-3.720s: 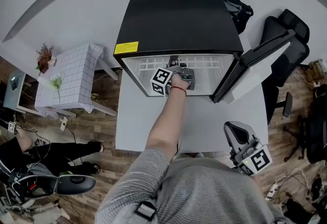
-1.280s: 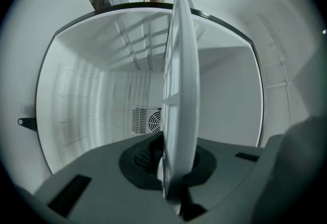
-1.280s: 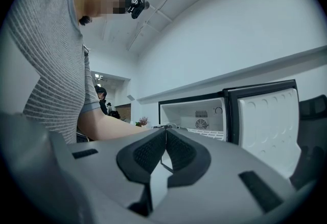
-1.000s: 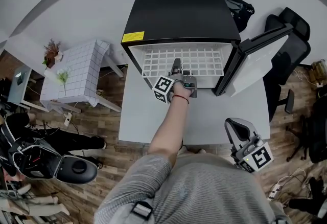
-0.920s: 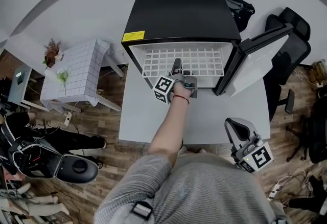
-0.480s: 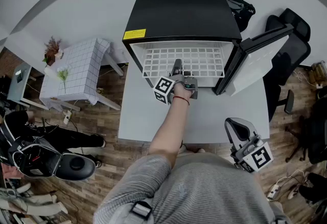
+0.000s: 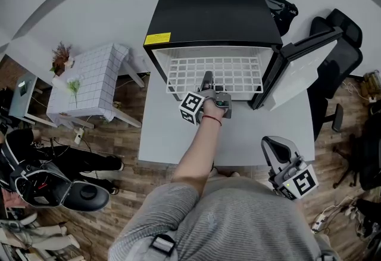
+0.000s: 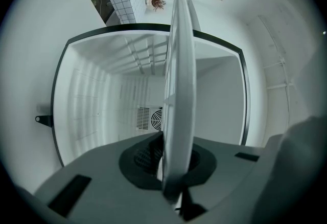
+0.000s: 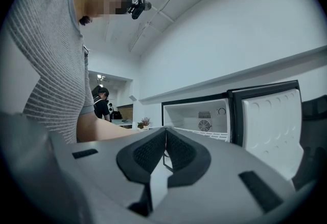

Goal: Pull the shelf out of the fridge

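Observation:
A black mini fridge (image 7: 211, 15) stands with its door (image 7: 303, 69) swung open to the right. Its white wire shelf (image 7: 217, 72) sticks partway out of the front opening. My left gripper (image 7: 206, 83) is shut on the shelf's front edge near the middle. In the left gripper view the shelf (image 8: 179, 74) shows edge-on, clamped between the dark pads of the left gripper (image 8: 175, 156), with the white fridge interior (image 8: 97, 110) behind it. My right gripper (image 7: 271, 148) hangs low at the right, away from the fridge. Its jaws (image 9: 164, 133) are shut with nothing between them.
A small table with a white checked cloth (image 7: 89, 90) and plants stands left of the fridge. A black office chair (image 7: 336, 45) and a dark bag (image 7: 278, 6) sit at the right. The fridge rests on a grey platform (image 7: 238, 134). Clutter lies on the wooden floor (image 7: 53, 188).
The shelf has slid further out of the fridge, and my left gripper has drawn back toward me with it. The right gripper has stayed put.

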The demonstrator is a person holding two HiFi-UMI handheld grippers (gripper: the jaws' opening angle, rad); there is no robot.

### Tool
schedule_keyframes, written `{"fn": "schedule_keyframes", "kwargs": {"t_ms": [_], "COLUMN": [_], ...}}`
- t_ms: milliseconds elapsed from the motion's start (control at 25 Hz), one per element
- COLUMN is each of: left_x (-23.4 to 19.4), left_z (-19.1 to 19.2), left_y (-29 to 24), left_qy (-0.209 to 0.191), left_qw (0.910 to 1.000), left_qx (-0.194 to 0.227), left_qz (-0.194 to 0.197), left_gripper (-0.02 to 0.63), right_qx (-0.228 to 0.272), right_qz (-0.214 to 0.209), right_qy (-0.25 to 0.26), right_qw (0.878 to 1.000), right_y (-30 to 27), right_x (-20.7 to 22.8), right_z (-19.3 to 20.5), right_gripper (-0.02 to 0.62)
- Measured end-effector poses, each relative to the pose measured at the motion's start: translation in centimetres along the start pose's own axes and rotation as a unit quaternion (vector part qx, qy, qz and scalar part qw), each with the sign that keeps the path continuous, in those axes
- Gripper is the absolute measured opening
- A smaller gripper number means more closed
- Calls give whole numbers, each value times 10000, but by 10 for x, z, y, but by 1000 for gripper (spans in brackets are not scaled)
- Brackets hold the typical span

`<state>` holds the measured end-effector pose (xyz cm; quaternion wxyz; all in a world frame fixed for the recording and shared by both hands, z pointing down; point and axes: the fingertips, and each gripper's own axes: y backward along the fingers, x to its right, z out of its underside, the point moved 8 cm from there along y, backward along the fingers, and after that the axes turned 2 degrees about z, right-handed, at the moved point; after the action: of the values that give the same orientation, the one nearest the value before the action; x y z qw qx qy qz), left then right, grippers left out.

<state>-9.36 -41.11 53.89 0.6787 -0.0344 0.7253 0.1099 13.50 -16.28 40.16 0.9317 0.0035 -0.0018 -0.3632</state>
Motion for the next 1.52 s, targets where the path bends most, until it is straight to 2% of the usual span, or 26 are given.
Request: {"fn": "schedule_keyframes", "kwargs": {"t_ms": [360,1520], "left_x": [3,2], "left_z": [2,6], "left_y": [8,30], "left_qy": [13,54], "left_qw": [10000,9999], "left_qx": [-36,-102], "left_qz": [-40,-85], "left_gripper": [32,32], "right_qx": [-4,41], "right_qz": [-99,-166], "right_qy": [-262,-276], "right_qw": [9996,9995], "right_y": [-4,-5], "right_x": [-4,-7], "right_z": [-1,4], "right_gripper": [12,12]}}
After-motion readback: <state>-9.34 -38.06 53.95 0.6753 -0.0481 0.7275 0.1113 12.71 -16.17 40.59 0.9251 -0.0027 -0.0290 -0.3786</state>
